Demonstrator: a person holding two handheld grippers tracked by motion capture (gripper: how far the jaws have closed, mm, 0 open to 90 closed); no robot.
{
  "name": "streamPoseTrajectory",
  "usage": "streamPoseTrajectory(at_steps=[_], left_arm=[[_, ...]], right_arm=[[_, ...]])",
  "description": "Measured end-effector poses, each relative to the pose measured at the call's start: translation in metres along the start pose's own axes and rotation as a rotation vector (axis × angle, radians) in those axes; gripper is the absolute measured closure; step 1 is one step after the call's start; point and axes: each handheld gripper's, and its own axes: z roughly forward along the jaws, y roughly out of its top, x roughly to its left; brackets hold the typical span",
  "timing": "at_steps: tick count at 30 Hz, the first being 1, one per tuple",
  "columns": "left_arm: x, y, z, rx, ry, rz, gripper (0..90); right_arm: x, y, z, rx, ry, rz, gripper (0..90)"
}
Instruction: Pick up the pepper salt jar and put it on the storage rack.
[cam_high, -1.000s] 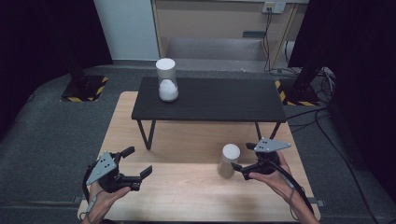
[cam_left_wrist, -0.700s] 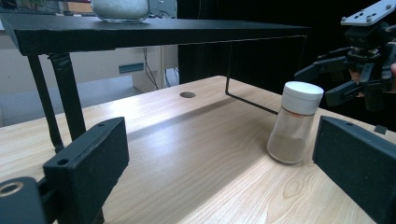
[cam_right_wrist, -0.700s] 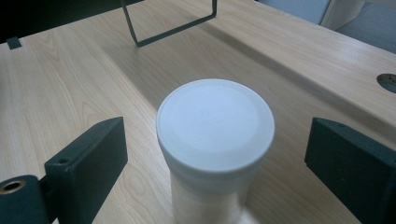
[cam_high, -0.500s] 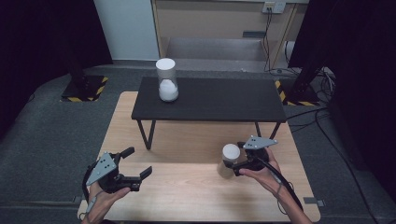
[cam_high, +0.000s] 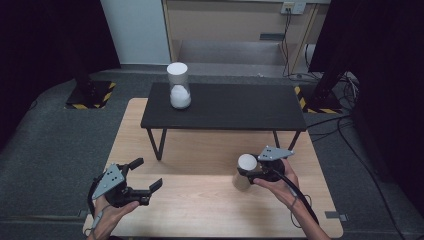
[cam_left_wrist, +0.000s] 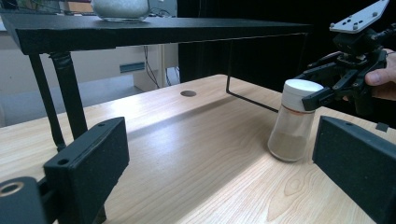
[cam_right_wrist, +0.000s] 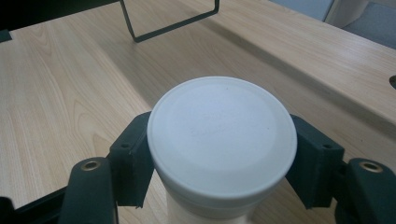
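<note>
Probably a lab: black curtains, hazard-striped stand bases, floor cables.

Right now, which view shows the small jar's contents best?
The left gripper view: the small jar stands side-on, brownish powder low inside. The right gripper view gives its white lid from above; the high view shows it small.

White-lidded shaker jar stands upright on table.

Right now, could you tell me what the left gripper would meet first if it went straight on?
Probably the jar held by the right gripper; depth is hard to judge.
</note>
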Motion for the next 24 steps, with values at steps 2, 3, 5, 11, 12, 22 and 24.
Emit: streamPoseTrajectory(at_steps=[2, 3, 5, 11, 12, 22, 24], left_arm=[[0.0, 0.0, -0.001, 0.0, 0.004, -0.001, 2.5], [0.0, 0.0, -0.001, 0.0, 0.005, 0.0, 2.5], [-0.001, 0.0, -0.002, 0.001, 0.008, 0.001, 2.5], [-0.002, -0.001, -0.004, 0.0, 0.016, -0.001, 2.5], [-0.003, -0.001, -0.005, 0.0, 0.017, -0.001, 2.5], [-0.004, -0.001, -0.006, -0.001, 0.02, -0.003, 2.5], [-0.003, -0.001, -0.006, -0.001, 0.019, -0.003, 2.5]], right_arm=[[0.0, 0.0, 0.0, -0.001, 0.001, 0.004, 33.7], [0.0, 0.0, 0.0, -0.003, 0.001, 0.006, 33.7], [0.0, 0.0, 0.0, -0.004, 0.0, 0.004, 33.7], [-0.001, 0.004, -0.002, -0.011, 0.024, -0.009, 33.7], [-0.001, 0.006, -0.004, -0.015, 0.031, -0.017, 33.7], [-0.009, 0.038, -0.02, -0.03, 0.134, -0.058, 33.7], [-0.011, 0.048, -0.028, -0.031, 0.161, -0.078, 33.8]])
